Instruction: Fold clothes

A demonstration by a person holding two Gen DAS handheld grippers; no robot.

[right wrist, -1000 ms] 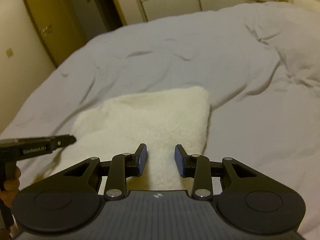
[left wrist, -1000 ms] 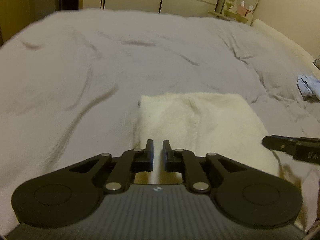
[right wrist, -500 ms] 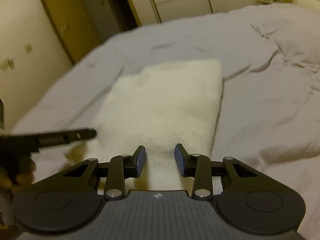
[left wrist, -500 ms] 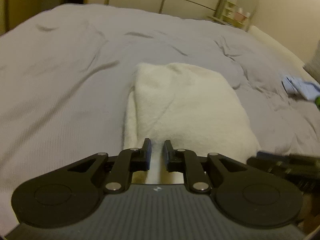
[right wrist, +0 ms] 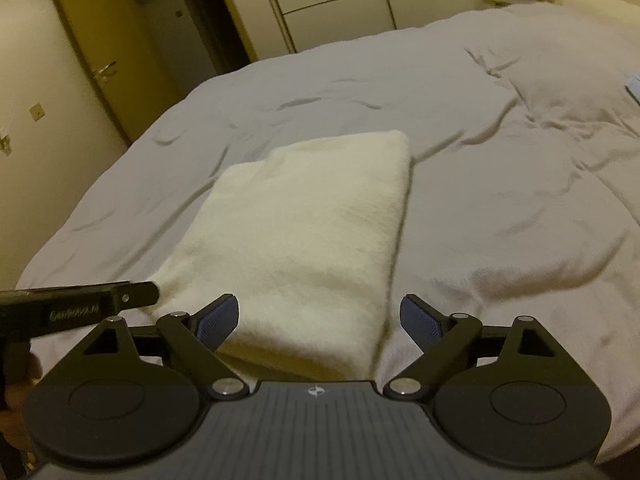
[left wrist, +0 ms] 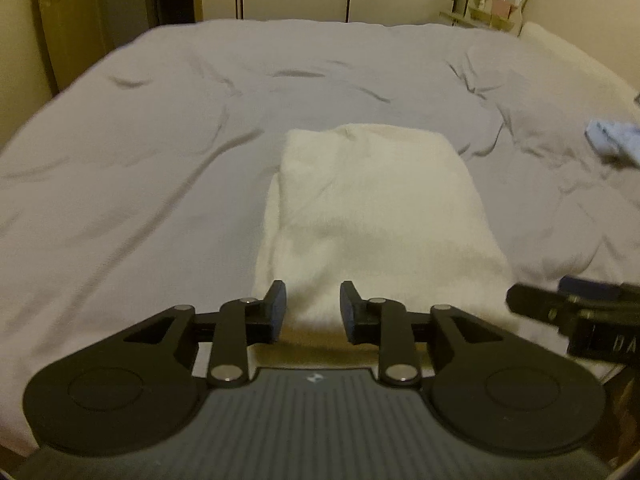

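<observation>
The cream, fluffy folded towel (left wrist: 380, 216) lies as a neat rectangle on the grey quilted bed cover (left wrist: 160, 128), near the bed's near edge and roughly midway along it, its near short end just under both claws.

The main risk, as I judge it, is a dragged layer: the left edge of the fold shows a lower layer peeking out, and a pad that catches the nap while pulling away could tug the top layer askew and undo the fold. The soft cover beneath could also wrinkle and tilt the stack if pressed.

The left claw (left wrist: 312, 306) has just been opening; its pads stand a modest gap apart with only the towel's near edge seen beyond them, nothing pinched. The right claw (right wrist: 318, 318) has just been opening too and is spread wide, its blue pads either side of the towel's near right corner without pressing it. A small pale blue cloth (left wrist: 612, 140) lies towards the bed's right edge, well apart.
</observation>
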